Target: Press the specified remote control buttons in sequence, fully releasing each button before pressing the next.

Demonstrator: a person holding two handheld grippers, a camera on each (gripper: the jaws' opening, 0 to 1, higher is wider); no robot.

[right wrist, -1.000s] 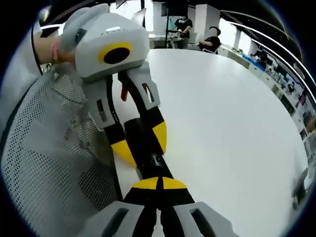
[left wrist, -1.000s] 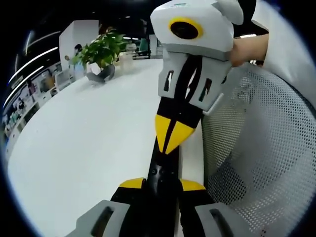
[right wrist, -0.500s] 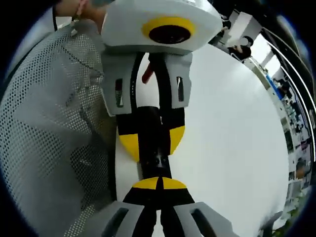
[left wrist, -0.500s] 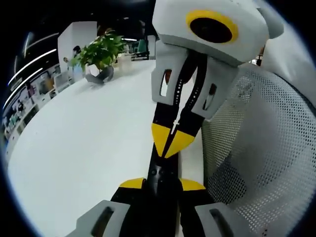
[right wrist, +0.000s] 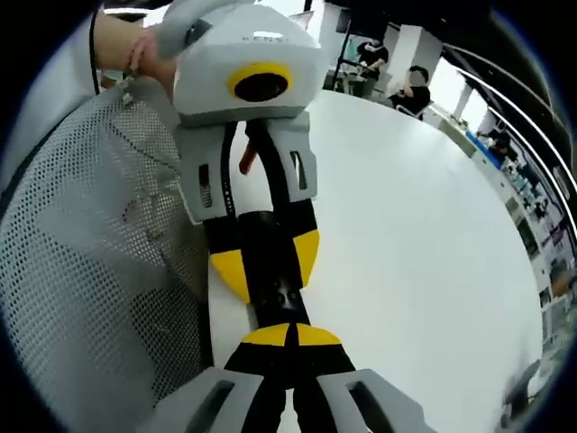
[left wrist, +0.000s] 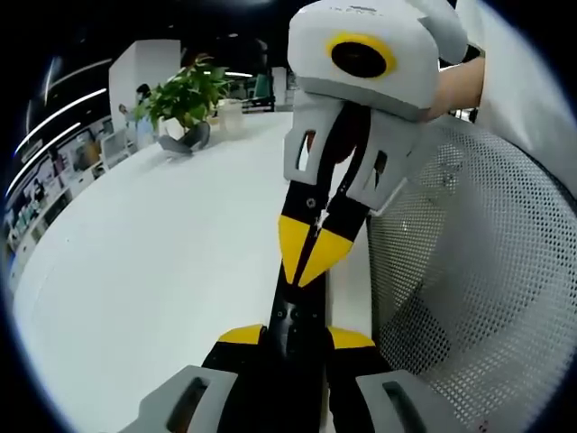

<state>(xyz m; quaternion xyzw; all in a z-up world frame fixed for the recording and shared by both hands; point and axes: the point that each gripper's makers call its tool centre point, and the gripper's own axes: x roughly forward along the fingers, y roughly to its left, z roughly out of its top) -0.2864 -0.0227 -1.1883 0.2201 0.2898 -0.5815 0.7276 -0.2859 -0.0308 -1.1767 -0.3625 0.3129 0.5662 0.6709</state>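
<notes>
Left gripper [left wrist: 296, 336] jaws clamp the black remote [left wrist: 295, 317]; right gripper [right wrist: 290, 336] jaws closed on it; no writing legible.

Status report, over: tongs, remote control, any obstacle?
Left tongs shut on remote control. Right tongs shut, tips down on its button face. Mesh chair back close beside, not between.

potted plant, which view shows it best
The left gripper view: the potted plant stands at the far end of the white table, leaves and pot clear. The right gripper view faces another way, toward seated people past the table.
</notes>
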